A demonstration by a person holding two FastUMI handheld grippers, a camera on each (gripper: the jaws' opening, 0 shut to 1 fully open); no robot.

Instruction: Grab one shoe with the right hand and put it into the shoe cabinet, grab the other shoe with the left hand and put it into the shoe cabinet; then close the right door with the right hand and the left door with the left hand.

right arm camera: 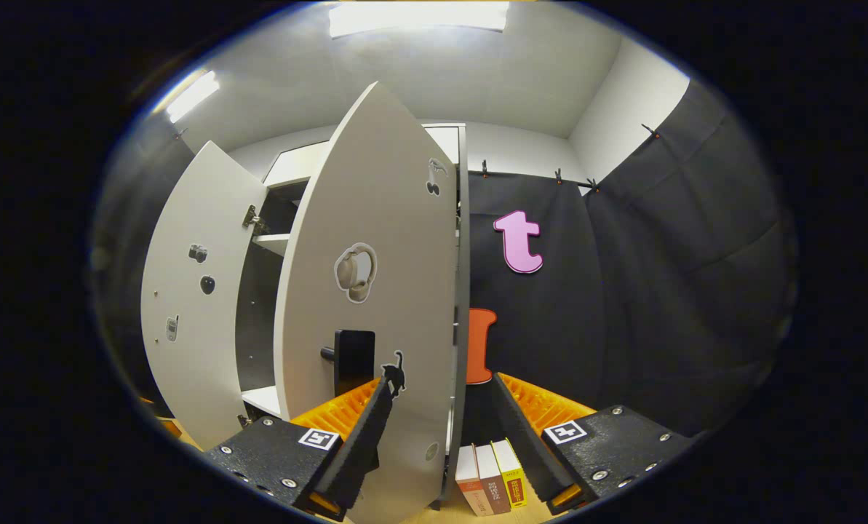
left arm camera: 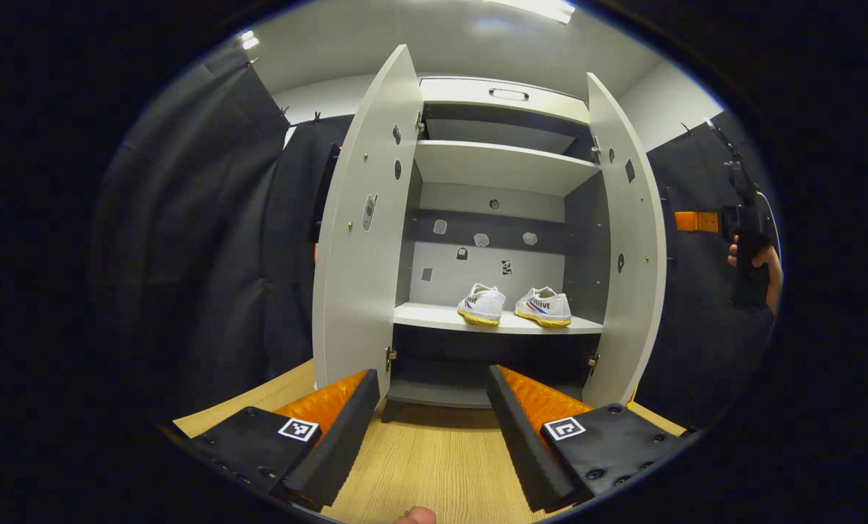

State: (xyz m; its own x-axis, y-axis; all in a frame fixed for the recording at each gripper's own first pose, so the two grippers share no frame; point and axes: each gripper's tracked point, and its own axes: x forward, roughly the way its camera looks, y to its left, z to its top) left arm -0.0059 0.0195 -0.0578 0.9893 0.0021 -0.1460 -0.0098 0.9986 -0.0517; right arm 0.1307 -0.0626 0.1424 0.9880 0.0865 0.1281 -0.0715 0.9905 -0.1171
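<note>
Both shoes (left arm camera: 515, 306) are seen side by side on the cabinet's (left arm camera: 499, 167) lower shelf, lettering on their sides too small to be read. Both doors stand wide: left door (left arm camera: 364, 233), right door (right arm camera: 375, 291). The left gripper (left arm camera: 434, 429) is held open and empty over bare floor (left arm camera: 434, 458). The right gripper (right arm camera: 441, 437) is open, near the right door's outer edge and handle (right arm camera: 352, 360); books (right arm camera: 490, 477) stand below.

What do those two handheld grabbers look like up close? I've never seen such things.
Each tool, left and right, has two long wedge-shaped fingers with ribbed inner faces, mounted on flat bolted plates. Each plate carries a small square black-and-white marker. In the left gripper view, the other tool appears as a dark pistol-like handle held by a hand.
</note>
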